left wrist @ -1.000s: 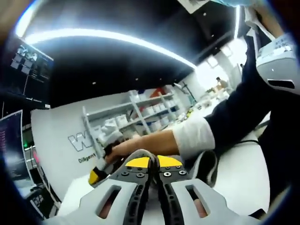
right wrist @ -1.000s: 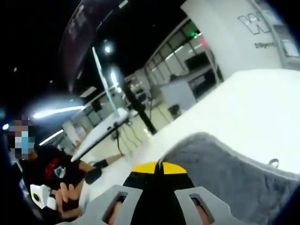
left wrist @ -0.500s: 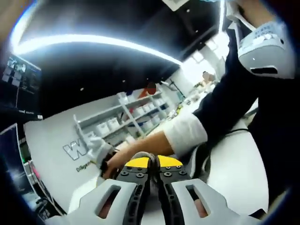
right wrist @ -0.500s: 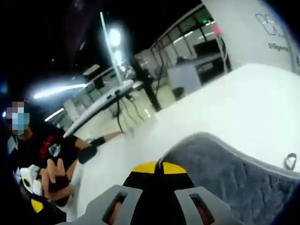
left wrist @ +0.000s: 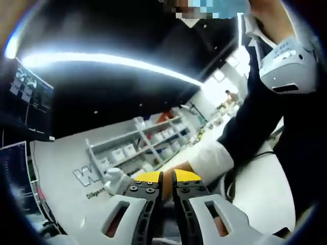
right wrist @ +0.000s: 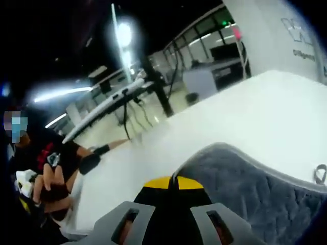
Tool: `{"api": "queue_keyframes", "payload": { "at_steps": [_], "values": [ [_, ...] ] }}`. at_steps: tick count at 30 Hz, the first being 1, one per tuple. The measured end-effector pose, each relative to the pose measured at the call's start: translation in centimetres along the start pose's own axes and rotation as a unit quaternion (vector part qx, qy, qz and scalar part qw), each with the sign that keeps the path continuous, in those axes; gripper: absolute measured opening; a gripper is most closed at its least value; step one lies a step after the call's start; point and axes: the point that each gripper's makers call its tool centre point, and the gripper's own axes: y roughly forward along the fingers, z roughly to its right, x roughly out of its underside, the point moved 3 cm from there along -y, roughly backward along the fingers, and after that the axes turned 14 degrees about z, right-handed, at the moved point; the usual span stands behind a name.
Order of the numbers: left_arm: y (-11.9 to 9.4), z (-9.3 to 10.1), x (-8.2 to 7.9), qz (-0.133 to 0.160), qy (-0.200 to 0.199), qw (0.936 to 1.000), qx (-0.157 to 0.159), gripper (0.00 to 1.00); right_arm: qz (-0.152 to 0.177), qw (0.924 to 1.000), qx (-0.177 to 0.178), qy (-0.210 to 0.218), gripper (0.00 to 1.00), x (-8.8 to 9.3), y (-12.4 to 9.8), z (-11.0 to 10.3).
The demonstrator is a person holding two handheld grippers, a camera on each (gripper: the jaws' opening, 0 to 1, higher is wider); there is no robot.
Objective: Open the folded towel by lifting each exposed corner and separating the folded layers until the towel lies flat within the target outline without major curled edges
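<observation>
The grey quilted towel (right wrist: 255, 189) with a paler hem bulges up behind my right gripper (right wrist: 173, 181), which is shut on its edge above the white table (right wrist: 245, 117). A small hanging loop (right wrist: 321, 173) sticks out at the towel's right. My left gripper (left wrist: 167, 176) points up toward the ceiling with its jaws pressed together, and a dark strip of towel (left wrist: 230, 178) hangs beside them. A person's hand (right wrist: 48, 189) holds the left gripper (right wrist: 23, 184) at the lower left of the right gripper view. Part of the right gripper's white body (left wrist: 115, 179) shows just left of the left jaws.
The person's dark sleeve with a white cuff (left wrist: 214, 155) crosses the left gripper view. Behind it stand a shelf of boxes (left wrist: 153, 140), a lettered white wall (left wrist: 87, 176) and monitors (left wrist: 28, 97). Desks and stands (right wrist: 204, 87) lie beyond the table's far edge.
Both views have tilted slightly. In the left gripper view the hand with the right gripper has sunk behind the jaws. The towel stays in the right jaws.
</observation>
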Motion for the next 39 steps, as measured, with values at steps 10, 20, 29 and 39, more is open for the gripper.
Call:
{"api": "queue_keyframes", "payload": {
  "at_steps": [10,20,29,39],
  "values": [
    [-0.3,-0.6,4.1,-0.105,-0.048,0.9932,-0.013,0.07,0.001,0.9995,-0.033,0.002,0.08,0.0,0.2,-0.3],
    [-1.9,-1.1,6.4,-0.166,-0.085,0.9823,-0.018,0.04,0.03,0.9991,-0.029,-0.01,0.0,-2.2,-2.0,0.1],
    [-2.6,-0.9,7.5,-0.204,-0.077,0.9758,-0.02,0.01,-0.029,0.9974,-0.009,-0.065,0.0,-1.6,-2.0,1.6],
    [-4.3,-1.4,9.8,-0.28,-0.104,0.9535,-0.044,0.01,-0.089,0.9875,-0.031,-0.126,0.0,1.5,-1.8,-0.3]
  ]
}}
